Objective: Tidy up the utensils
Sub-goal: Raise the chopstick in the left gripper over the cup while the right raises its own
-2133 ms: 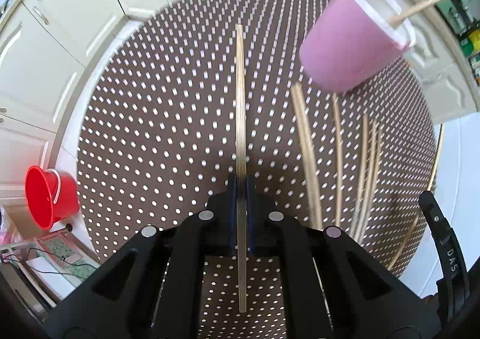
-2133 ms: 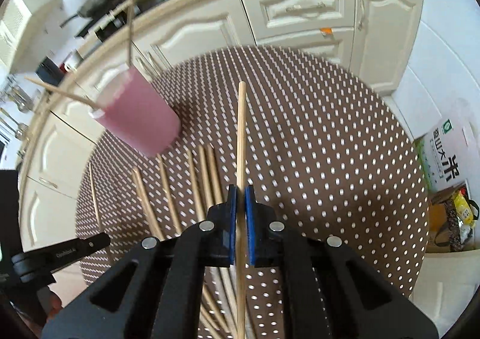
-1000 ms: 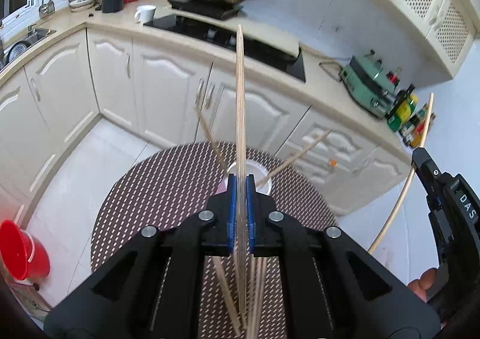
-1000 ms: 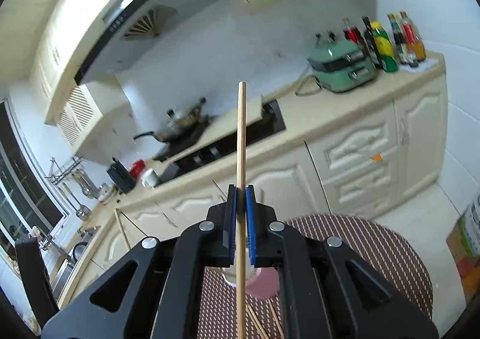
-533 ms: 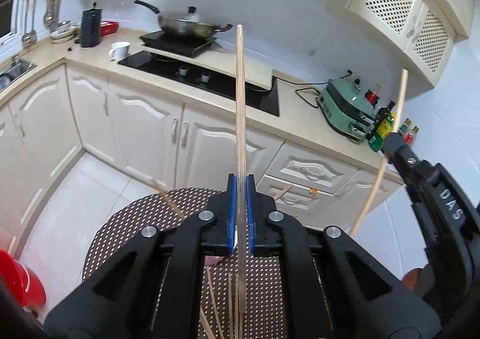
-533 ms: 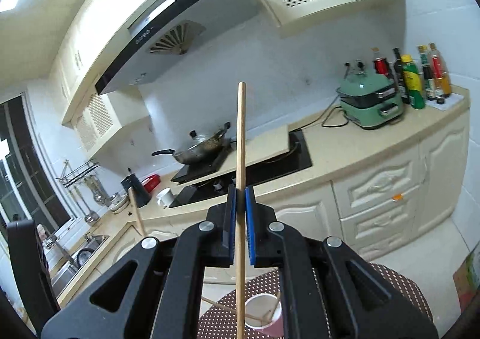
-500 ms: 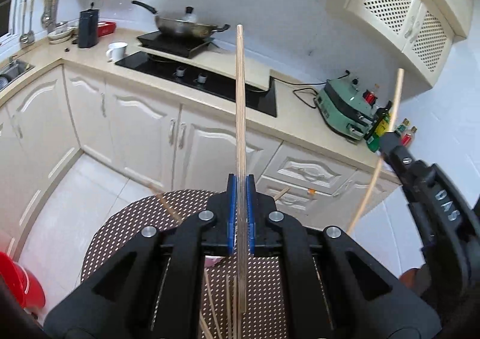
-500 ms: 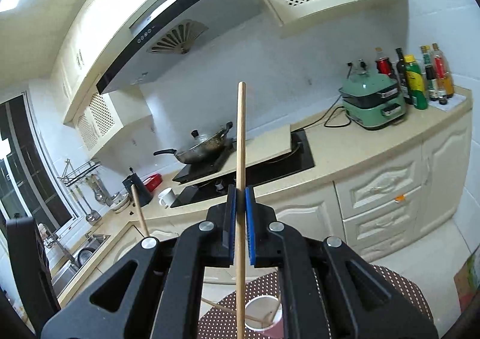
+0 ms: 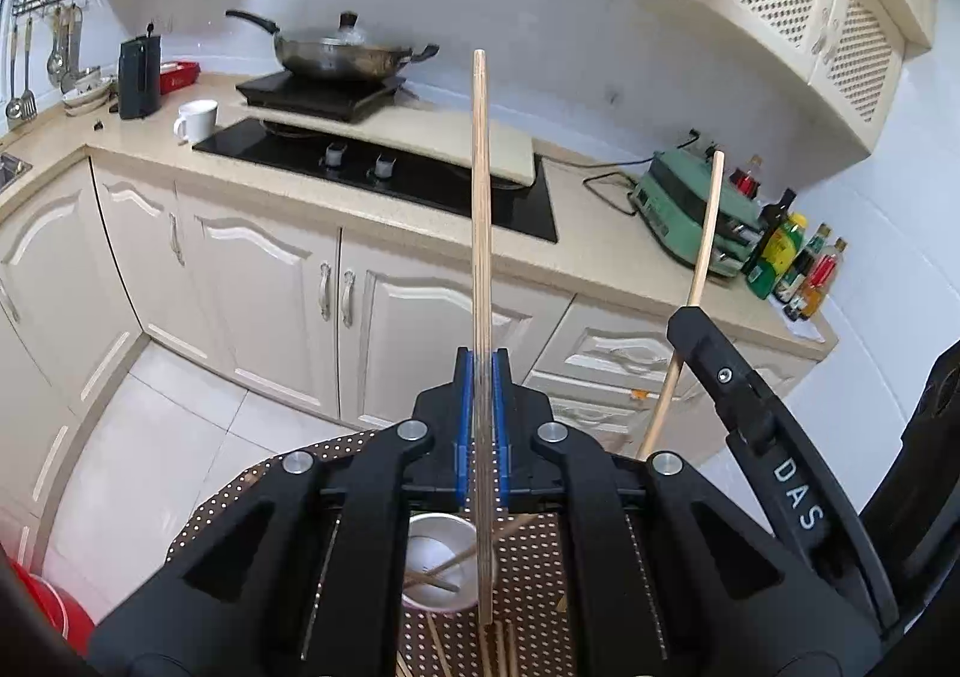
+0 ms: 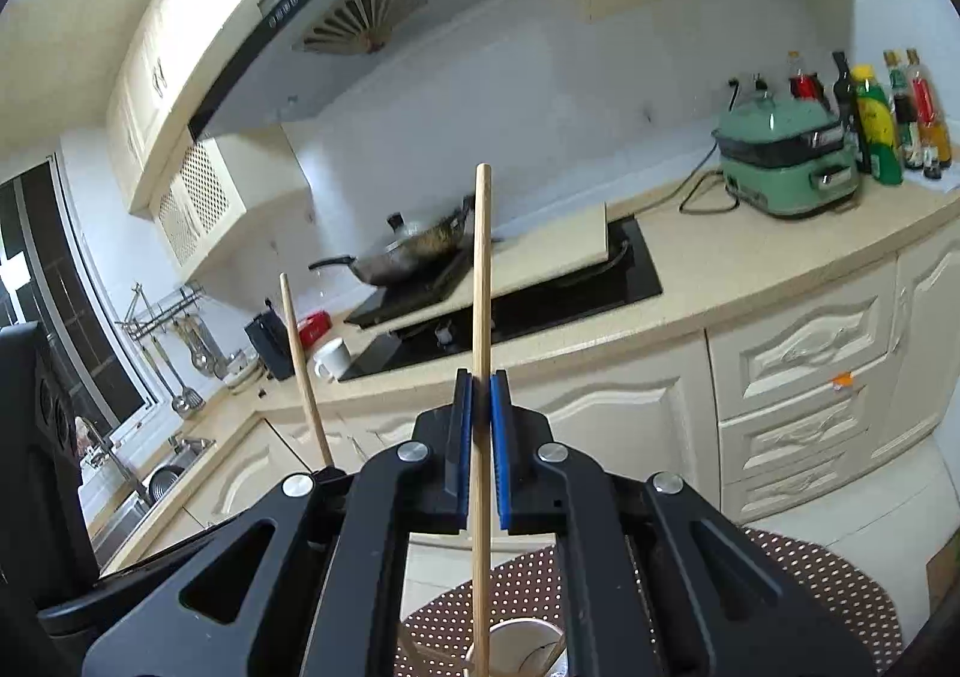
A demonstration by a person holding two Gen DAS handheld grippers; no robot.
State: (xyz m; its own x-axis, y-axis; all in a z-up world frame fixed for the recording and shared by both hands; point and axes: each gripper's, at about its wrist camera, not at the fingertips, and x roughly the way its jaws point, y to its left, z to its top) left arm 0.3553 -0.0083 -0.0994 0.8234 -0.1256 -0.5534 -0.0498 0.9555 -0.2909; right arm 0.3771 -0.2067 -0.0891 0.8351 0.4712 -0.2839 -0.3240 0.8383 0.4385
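Kitchen; both grippers clamp chopsticks.

The left gripper (image 9: 481, 425) points forward and slightly downward, its two black fingers drawn in until the blue pads (image 9: 461, 425) press close together, with only a thin gap left between them. The jaws stand parallel and upright in the left wrist view. The right gripper (image 10: 480, 437) is held at a similar level pose, its blue pads (image 10: 499, 449) likewise clamped nearly together. In the left wrist view the right gripper's black body rises at the near right, tilted toward the left. In the right wrist view the left gripper shows as a dark shape at the near left edge.
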